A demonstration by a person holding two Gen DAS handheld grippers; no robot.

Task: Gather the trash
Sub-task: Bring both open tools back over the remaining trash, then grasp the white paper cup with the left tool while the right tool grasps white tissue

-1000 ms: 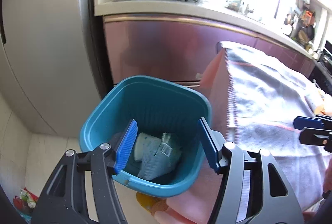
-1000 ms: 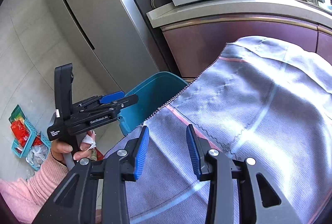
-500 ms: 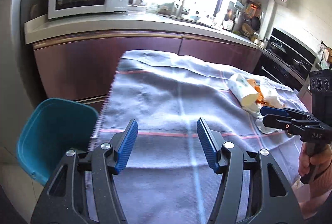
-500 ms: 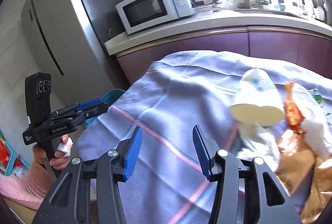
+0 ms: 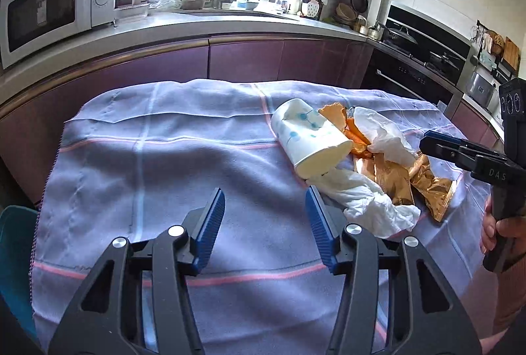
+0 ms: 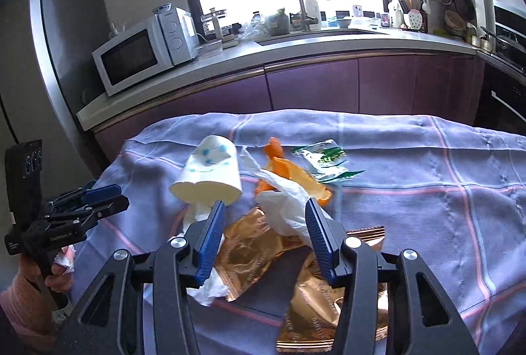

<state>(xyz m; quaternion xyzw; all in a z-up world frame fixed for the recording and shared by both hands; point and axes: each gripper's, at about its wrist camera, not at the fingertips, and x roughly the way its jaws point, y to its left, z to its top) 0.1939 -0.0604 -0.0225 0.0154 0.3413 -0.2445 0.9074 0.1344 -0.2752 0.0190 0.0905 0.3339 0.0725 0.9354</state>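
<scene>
Trash is sitting piled on the cloth-covered bench (image 5: 164, 157). Landmark: a white paper cup (image 5: 309, 141) w/ blue dots, lying tipped over. Crumpled white tissue (image 5: 365, 200), orange peel (image 6: 286, 170) & gold wrappers (image 6: 253, 253) are lying just beside it. Left hand-held gripper (image 5: 265, 221) is hovering wide, nothing btwn fingers; right hand-held gripper (image 6: 265, 223) is hovering wide over the wrappers.

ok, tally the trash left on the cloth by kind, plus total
Paper cup: 1
Gold foil wrappers: 2, as far as the overlap lets me tell
White tissue or plastic wads: 2
Orange peel: 1 cluster
Green and white wrapper: 1
Total: 7 pieces, all piled on the right half of the blue cloth
</scene>
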